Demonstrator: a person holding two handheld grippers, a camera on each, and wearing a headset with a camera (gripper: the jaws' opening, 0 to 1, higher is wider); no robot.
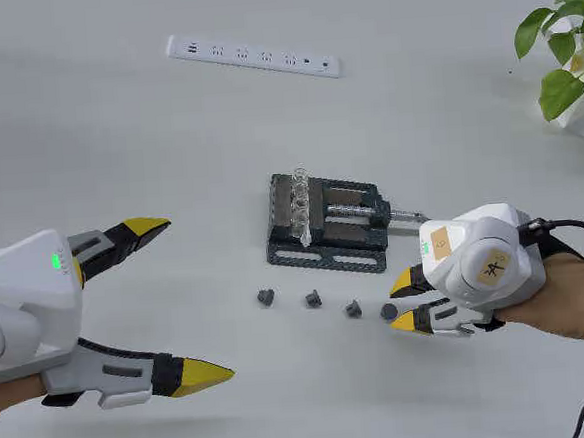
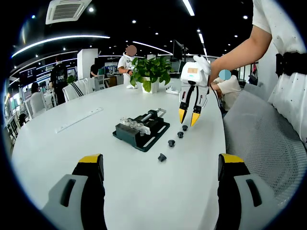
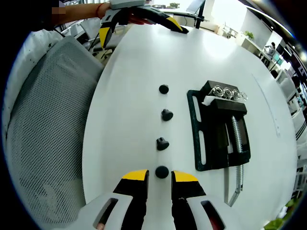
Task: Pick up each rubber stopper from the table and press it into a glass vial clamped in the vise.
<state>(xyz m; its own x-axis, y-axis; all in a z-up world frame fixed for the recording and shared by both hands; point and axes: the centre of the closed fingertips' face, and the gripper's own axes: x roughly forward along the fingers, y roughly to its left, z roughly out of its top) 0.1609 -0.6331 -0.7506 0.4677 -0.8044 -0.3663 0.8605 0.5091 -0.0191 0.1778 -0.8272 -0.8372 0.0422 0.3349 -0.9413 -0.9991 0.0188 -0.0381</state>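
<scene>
Rubber stopper (image 1: 389,312): rightmost of a row of four on the white tabletop (image 1: 106,142), on the near side of the vise (image 1: 328,231). It lies at the tips of the right gripper (image 1: 394,308). The jaws are parted with one tip on either side. In the right gripper view a gap shows on both sides of the stopper, so nothing is gripped yet.

Step in hand (judged): the grasp of this first stopper.
- Ease the jaws forward until the tips span the body rather than its edge, then close.
- Grip on the wider head, leaving the narrow plug end free for the vial mouth.
- Lift straight up; the neighbour stopper (image 1: 353,309) lies near on the left and could be knocked.
- At the glass vials (image 1: 301,203), line up over one mouth and press along its axis with moderate force, since glass may crack under a skewed push.

Appearance: small, dark grey, matte. This one looks round from above. The two middle stoppers lie tipped and show a stepped shape. The vials are clear and stand upright in a row, clamped at the left end of the vise; their mouths appear open.

Left gripper (image 1: 199,298): jaws spread wide and empty, over the near left tabletop, well apart from the vise.
</scene>
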